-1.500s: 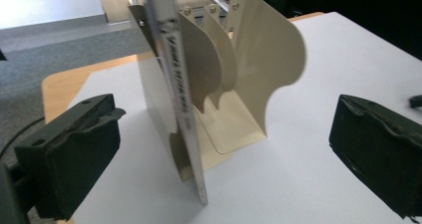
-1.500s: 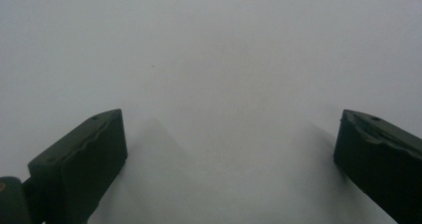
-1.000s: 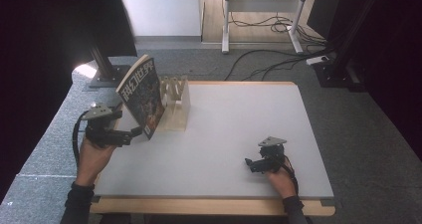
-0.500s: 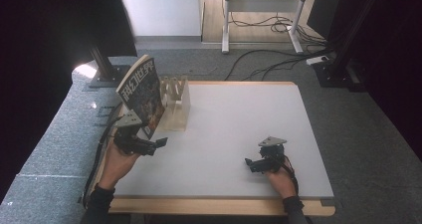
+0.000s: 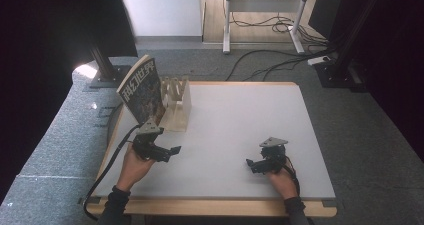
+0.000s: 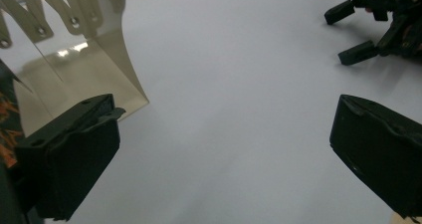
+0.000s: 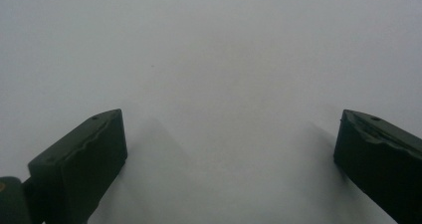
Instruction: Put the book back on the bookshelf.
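Note:
A book with a dark illustrated cover stands tilted in a translucent beige slotted rack at the back left of the white table. My left gripper rests on the table just in front of the rack, open and holding nothing. In the left gripper view, the left gripper has its jaws wide apart, with the rack ahead on the left and the book's edge at the far left. My right gripper lies open near the front right. The right gripper faces bare table.
The table's front wooden edge runs just behind both hands. Grey carpet surrounds the table. A black stand base sits off the back left corner. Cables and a white desk frame lie beyond the back edge.
My left gripper has moved from the table's left edge beside the book to the right, onto the table in front of the rack. The book stays leaning in the rack. The right gripper has not moved.

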A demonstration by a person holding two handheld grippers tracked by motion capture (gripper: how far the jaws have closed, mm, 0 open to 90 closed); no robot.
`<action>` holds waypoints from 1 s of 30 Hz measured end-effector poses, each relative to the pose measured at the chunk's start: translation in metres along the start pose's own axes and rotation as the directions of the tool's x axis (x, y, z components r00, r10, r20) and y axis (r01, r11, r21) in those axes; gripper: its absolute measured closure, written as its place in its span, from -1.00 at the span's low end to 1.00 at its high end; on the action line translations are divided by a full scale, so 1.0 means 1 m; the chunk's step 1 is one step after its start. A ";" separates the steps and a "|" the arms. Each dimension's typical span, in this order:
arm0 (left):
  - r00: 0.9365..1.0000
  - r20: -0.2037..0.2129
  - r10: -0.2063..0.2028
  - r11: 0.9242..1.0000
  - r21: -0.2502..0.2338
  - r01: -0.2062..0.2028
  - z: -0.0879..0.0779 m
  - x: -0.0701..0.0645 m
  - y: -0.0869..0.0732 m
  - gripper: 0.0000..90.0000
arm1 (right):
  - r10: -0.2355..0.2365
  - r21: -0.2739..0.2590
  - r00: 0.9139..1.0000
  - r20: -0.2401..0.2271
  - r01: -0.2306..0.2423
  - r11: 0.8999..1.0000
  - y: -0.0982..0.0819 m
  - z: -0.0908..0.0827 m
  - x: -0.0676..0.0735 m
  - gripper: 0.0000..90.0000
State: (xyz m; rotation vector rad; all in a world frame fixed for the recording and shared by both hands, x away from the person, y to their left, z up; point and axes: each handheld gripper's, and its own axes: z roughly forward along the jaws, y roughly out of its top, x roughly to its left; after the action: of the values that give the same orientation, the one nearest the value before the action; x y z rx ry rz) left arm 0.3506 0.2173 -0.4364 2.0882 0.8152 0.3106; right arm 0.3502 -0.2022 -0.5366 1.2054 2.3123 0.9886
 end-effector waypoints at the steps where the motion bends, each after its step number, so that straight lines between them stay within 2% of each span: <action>1: 1.000 0.002 -0.003 1.000 0.014 0.003 0.007 0.000 -0.005 -1.00 | 0.000 0.000 1.000 0.000 0.000 1.000 0.000 0.000 0.000 -1.00; 7: 1.000 0.008 -0.017 0.999 0.032 0.016 0.024 0.001 -0.022 -1.00 | 0.000 0.000 1.000 0.000 0.000 1.000 0.000 0.000 0.000 -1.00; 18: 0.999 -0.013 -0.032 0.996 0.084 0.033 0.046 0.006 -0.050 -1.00 | 0.000 0.000 1.000 0.000 0.000 1.000 0.000 0.000 0.000 -1.00; 25: 0.999 -0.046 -0.015 0.990 0.141 0.021 0.060 0.004 -0.066 -1.00 | 0.000 0.000 1.000 0.000 0.000 1.000 0.000 0.000 0.000 -1.00; 30: 0.997 -0.075 0.013 0.981 0.192 0.002 0.065 0.001 -0.066 -1.00 | 0.000 0.000 1.000 0.000 0.000 1.000 0.000 0.000 0.000 -1.00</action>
State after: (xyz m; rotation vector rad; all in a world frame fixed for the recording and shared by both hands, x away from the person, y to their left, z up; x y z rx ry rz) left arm 0.3538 0.2048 -0.5284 2.2700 0.9157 0.3277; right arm 0.3502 -0.2022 -0.5367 1.2054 2.3124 0.9882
